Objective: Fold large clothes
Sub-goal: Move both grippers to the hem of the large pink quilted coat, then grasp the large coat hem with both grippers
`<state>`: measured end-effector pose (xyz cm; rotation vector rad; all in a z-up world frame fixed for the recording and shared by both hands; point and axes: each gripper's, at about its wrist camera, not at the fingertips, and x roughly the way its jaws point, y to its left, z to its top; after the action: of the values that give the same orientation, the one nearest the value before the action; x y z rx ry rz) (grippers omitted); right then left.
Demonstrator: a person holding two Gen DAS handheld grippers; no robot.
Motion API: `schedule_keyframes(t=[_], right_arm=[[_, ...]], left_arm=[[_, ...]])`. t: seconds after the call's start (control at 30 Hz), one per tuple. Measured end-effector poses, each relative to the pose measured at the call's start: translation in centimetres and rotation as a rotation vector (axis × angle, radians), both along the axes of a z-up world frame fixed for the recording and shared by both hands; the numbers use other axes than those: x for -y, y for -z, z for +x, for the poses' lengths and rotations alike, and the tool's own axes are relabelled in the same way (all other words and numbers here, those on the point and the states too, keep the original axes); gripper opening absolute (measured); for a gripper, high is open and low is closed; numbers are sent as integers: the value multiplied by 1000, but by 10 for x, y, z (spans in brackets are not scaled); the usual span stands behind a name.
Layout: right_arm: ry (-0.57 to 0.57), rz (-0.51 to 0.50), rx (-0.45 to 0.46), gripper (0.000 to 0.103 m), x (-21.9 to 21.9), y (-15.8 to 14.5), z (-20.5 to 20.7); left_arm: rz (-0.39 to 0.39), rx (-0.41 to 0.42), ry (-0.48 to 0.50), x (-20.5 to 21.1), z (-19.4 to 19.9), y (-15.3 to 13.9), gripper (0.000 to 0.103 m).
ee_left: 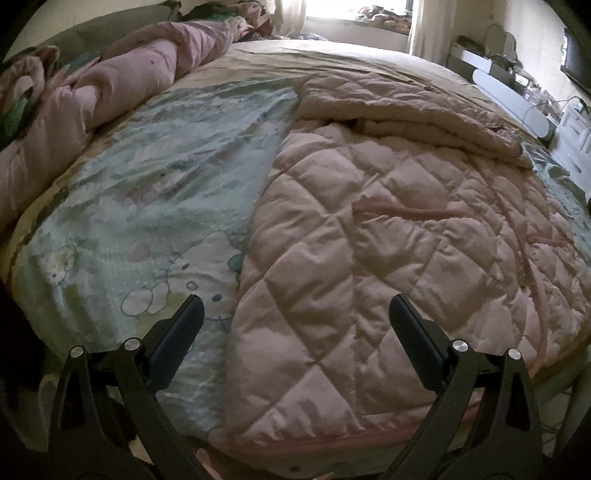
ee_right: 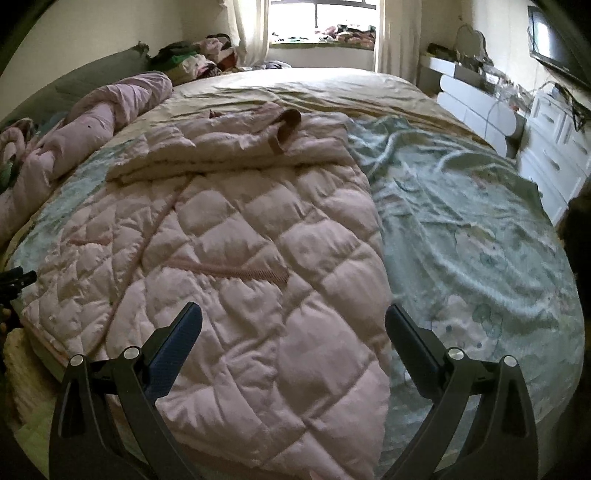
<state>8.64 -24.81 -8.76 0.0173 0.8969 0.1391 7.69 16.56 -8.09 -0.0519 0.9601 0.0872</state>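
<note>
My left gripper hangs above the near edge of the bed, jaws spread wide, nothing between them. Directly under and ahead of it runs the left edge of the pink quilted coat; that edge sits between my fingers, nearer the left finger. Left of that finger lies the pale green printed sheet.

My right gripper is also wide open and empty, hovering over the coat's near hem. Coat fills the space between its fingers and spreads left; the coat's right edge passes just inside my right finger, green sheet beyond it to the right. Left gripper tip shows at far left of this view.

Further ahead, the coat's upper part is folded back over itself, a cuffed sleeve end lying on top. Beyond that, beige bedspread. Far left ahead, a bunched pink duvet. Farthest: window, white drawers far right.
</note>
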Motion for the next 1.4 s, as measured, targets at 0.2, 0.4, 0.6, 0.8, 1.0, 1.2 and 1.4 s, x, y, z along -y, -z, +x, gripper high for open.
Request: schedule_keyframes(t=[0.2, 0.4, 0.6, 0.8, 1.0, 1.2, 1.4], right_arm=[[6, 0, -25, 99, 8, 10, -5], [9, -6, -50, 99, 16, 18, -10], [-5, -7, -85, 99, 19, 30, -17], [6, -9, -136, 99, 25, 42, -25], [3, -1, -186, 99, 32, 54, -36], [-18, 97, -217, 95, 38, 67, -49], [-53, 147, -204, 77, 36, 72, -58]], left_arm=[[-25, -25, -15, -13, 0, 13, 94], [-23, -66, -12, -18, -3, 29, 94], [-56, -93, -5, -20, -6, 42, 94], [-49, -96, 10, -15, -10, 47, 93], [-57, -75, 60, -5, -17, 43, 67], [-68, -72, 86, 0, -22, 40, 61], [-83, -103, 85, 0, -29, 47, 74]])
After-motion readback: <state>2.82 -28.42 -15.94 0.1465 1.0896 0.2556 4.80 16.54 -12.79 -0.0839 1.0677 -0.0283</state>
